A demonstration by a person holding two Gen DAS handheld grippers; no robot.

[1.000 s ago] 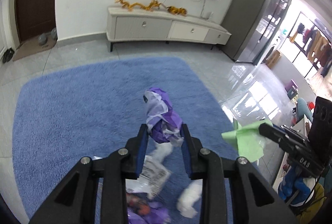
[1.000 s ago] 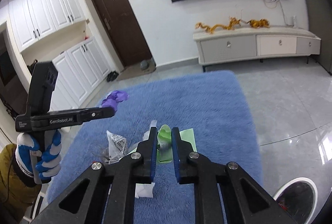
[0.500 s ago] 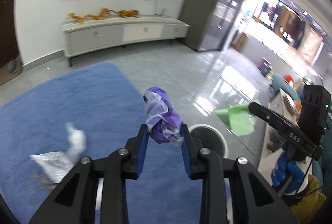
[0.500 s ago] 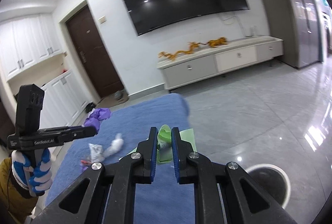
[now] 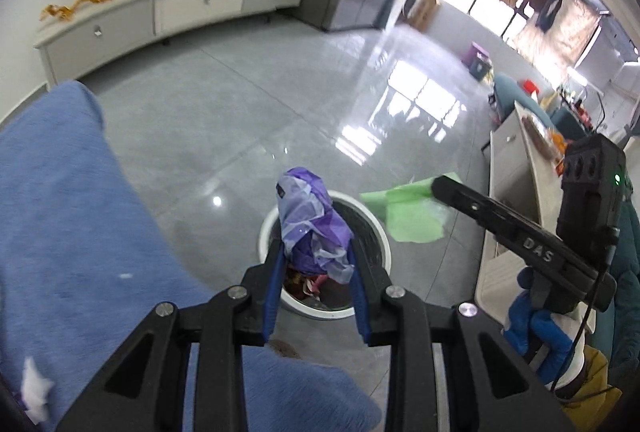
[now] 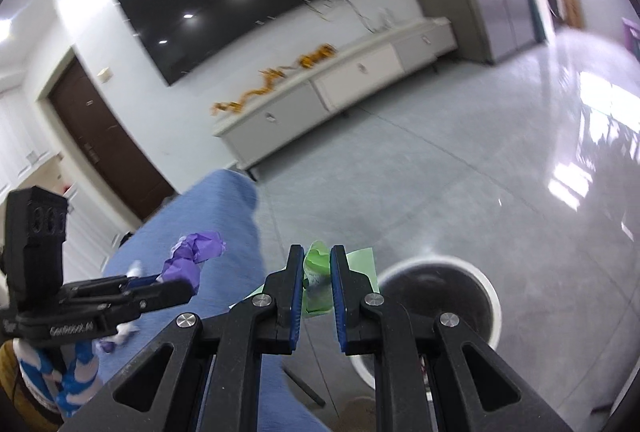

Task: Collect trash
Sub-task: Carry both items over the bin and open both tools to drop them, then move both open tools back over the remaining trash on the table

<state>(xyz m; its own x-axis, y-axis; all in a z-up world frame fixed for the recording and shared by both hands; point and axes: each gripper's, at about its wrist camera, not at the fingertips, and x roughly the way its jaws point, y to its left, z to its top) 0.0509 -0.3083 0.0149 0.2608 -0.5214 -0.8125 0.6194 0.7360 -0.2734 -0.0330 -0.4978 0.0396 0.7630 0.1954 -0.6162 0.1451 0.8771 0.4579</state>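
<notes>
My left gripper point(image 5: 314, 256) is shut on a crumpled purple plastic wrapper point(image 5: 310, 222) and holds it right above the round white-rimmed trash bin point(image 5: 269, 228) on the grey floor. My right gripper point(image 6: 316, 282) is shut on a green paper sheet point(image 6: 318, 278) and holds it just left of the same bin point(image 6: 486, 286). In the left wrist view the green sheet point(image 5: 408, 218) hangs beside the bin's right rim. The purple wrapper also shows in the right wrist view point(image 6: 194, 256). Some trash lies inside the bin.
A blue rug point(image 5: 68, 224) covers the floor left of the bin, with a white paper scrap point(image 5: 34, 390) on it. A white TV cabinet point(image 5: 160, 8) stands along the far wall. A white table point(image 5: 512, 160) stands at the right.
Both grippers have swung right from over the rug to the bin, each keeping its trash. The bin now sits directly under the left gripper.
</notes>
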